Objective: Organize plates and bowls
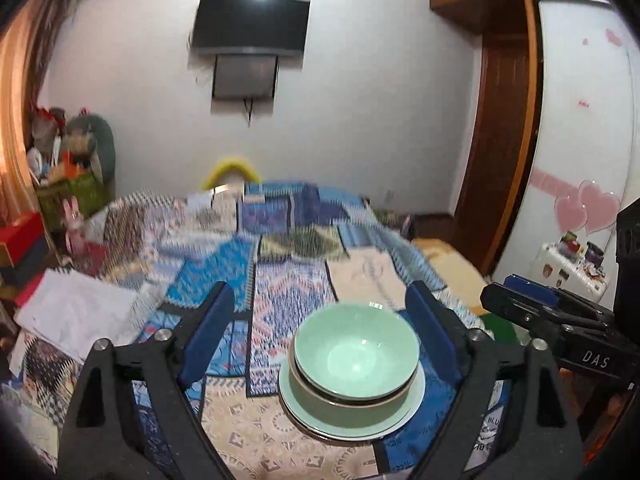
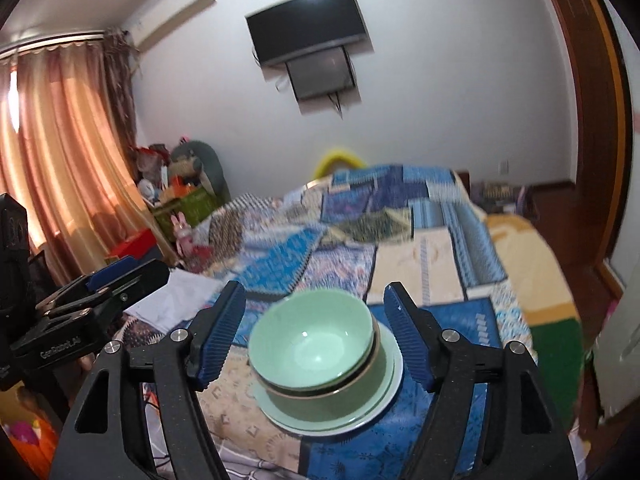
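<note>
On the bed (image 1: 280,240), near its near edge, a stack stands: a pale green bowl (image 1: 356,350) nested in a darker bowl (image 1: 340,410), on plates (image 1: 400,416). The left gripper (image 1: 320,336) is spread wide and empty, hovering above the stack. The right gripper (image 2: 316,328) is likewise wide and empty.

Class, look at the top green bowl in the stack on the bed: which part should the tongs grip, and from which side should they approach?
Grip the rim of the top bowl, one finger inside and one outside, coming down from above. It nests deep in the lower bowl, which sits on plates, so only its rim stands exposed. The right tongs are open around the stack and probably the easier choice.
</note>
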The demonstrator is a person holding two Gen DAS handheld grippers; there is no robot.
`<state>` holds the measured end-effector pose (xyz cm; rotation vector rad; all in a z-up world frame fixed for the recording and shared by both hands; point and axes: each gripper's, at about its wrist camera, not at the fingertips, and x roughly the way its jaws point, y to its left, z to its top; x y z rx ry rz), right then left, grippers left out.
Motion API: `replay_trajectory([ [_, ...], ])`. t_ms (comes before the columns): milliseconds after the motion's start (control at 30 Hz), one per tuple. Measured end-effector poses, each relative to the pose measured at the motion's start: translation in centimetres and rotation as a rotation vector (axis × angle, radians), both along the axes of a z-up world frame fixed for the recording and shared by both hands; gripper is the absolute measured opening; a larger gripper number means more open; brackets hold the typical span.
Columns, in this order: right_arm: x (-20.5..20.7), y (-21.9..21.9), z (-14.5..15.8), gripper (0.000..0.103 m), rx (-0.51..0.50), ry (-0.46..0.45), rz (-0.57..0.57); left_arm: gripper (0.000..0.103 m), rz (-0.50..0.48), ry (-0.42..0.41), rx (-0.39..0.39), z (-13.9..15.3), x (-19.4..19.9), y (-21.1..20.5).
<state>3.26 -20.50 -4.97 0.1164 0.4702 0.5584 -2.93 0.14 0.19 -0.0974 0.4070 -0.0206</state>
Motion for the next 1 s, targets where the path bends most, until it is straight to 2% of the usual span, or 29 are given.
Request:
replay_trajectory([
  [267,-2.8,0.0,2.0,0.08,0.008,-0.118,0.002,0.102,0.014,-0.116,0.026,2.1,-3.2,-0.4],
  [467,-3.6,0.3,2.2,0.088,0.012,-0.165,-0.004,0.103,0.011,-0.124,0.016,2.3,-3.9,-0.3],
  [533,-3.8,0.3,2.2,0.096,0.013,-0.173,-0.007,0.103,0.013,-0.129,0.014,2.3,-4.1,-0.1],
  [633,-3.9,0.1,2.3,0.101,0.021,-0.187,-0.014,0.103,0.02,-0.135,0.018,2.3,-4.2,-0.2],
  [1000,-4.3,0.0,2.1,0.102,0.013,-0.192,-0.017,0.103,0.012,-0.12,0.006,1.9,-4.1,-0.2],
])
